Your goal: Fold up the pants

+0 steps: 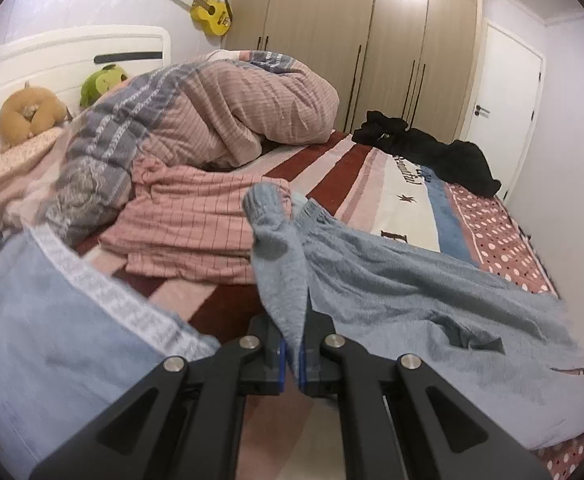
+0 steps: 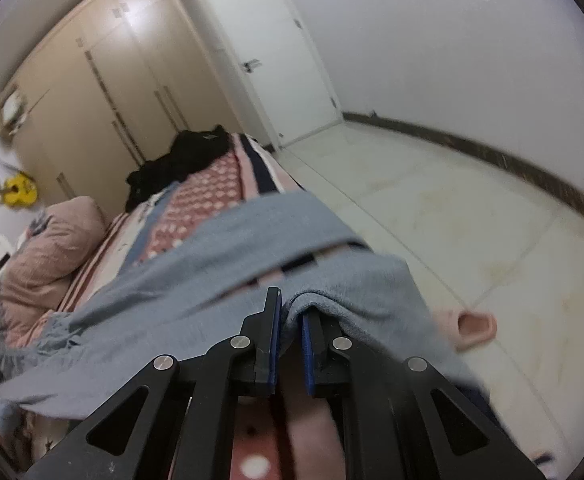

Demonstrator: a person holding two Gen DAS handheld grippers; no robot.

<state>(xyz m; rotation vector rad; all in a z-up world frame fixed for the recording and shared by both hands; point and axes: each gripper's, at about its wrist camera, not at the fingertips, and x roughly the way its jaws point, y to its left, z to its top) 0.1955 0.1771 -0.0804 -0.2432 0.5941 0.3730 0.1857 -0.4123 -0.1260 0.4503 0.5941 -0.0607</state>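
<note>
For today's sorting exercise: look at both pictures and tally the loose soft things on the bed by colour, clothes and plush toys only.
Blue-grey: 1, the pants
Pink checked: 1, a garment
Black: 1, a clothes heap
Tan: 1, a plush toy
Green: 1, a plush toy
Total: 5

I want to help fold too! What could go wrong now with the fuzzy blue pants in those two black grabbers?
1. The left gripper pinches only a thin bunch of the fuzzy light-blue pants; a hard pull might slip it free.
2. The right gripper holds an edge beside the bed's side, so loose cloth could slide toward the white tiled floor.
3. The folded pink checked cloth lies close and could get dragged along.
</note>
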